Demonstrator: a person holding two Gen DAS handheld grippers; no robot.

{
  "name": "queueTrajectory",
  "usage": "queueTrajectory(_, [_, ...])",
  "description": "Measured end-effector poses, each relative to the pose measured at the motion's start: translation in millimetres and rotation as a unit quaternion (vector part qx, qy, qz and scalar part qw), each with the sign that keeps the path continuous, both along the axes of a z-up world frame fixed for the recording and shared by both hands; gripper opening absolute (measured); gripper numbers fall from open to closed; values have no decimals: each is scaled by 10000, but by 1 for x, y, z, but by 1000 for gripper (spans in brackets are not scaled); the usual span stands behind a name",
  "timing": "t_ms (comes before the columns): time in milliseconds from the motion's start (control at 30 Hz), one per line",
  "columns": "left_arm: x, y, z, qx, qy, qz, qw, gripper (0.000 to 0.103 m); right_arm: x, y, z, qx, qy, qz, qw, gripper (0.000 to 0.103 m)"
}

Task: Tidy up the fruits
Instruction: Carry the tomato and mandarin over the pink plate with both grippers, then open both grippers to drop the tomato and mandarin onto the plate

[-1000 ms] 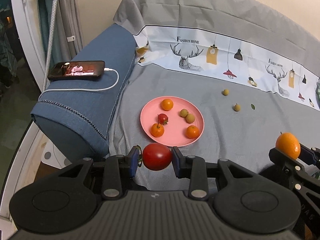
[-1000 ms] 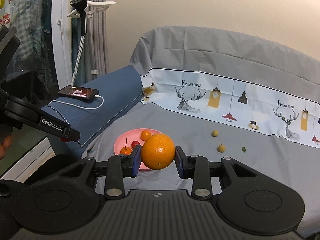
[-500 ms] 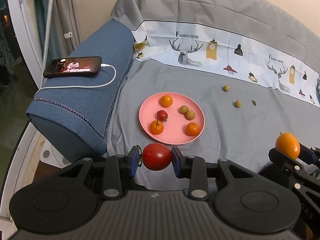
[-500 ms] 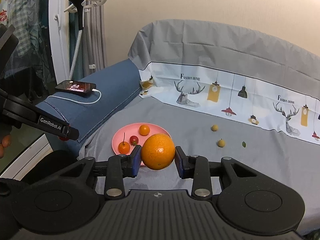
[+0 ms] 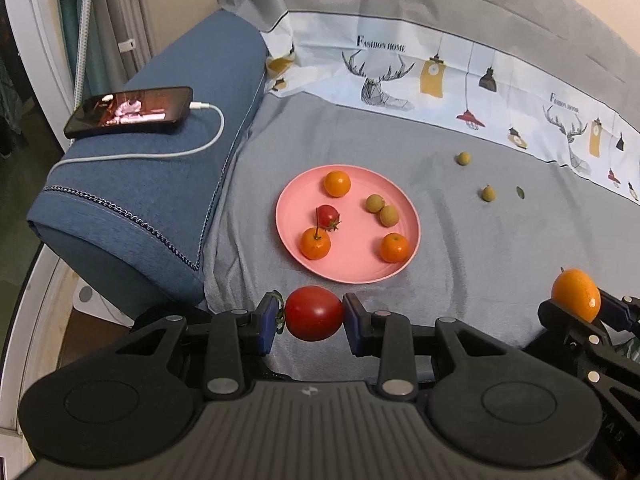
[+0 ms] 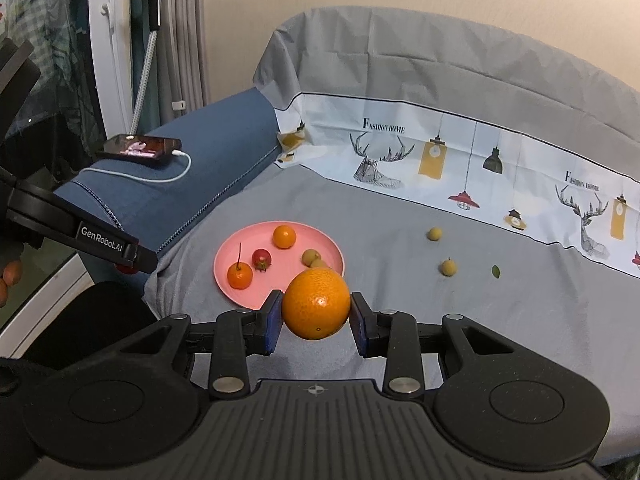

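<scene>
While both grippers hang over the near edge of the grey sheet (image 5: 500, 240), each one has its fingers clamped on a fruit: the left gripper (image 5: 314, 318) pinches a red tomato (image 5: 315, 313), and the right gripper (image 6: 316, 316) pinches an orange (image 6: 316, 304). Just beyond them sits a pink plate (image 5: 360, 248) bearing three small oranges, a cherry tomato and two brownish fruits. Two more small brownish fruits (image 5: 487, 193) lie on the sheet, well apart from the plate. A phone (image 5: 130, 112) rests on the blue armrest.
</scene>
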State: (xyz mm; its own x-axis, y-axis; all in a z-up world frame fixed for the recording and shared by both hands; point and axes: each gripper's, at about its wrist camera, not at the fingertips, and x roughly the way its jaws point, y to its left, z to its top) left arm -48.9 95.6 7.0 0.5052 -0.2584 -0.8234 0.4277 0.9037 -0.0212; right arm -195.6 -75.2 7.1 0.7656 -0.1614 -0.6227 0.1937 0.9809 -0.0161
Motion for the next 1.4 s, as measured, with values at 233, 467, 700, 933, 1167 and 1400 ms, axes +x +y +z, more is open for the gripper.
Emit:
queueTrajectory(233, [37,-7,-12,55,174,125,9998,39,41,-5,-11,89,100,84,9999,37])
queueTrajectory(467, [83,-20,-36,234,359,216,9988,39,93,-11,-36,248,333,124,9991,37])
queueTrajectory(700, [126,-43,-67,411,586,146,9973,39,139,-17,-68,340,659,231,9970,37])
queueTrajectory(933, [160,-63,-90,525,693,132,9961,39,174,-21,-93,330,861,404,9949,37])
queueTrajectory(1167, [178,-78,-114,737,758,74,9944,39,197,-27,-115,359,1056,487,9926,37])
queueTrajectory(1400, [188,-88,-127,849,781,-39,9933,66,216,-24,-129,354,1220,739,9891,37])
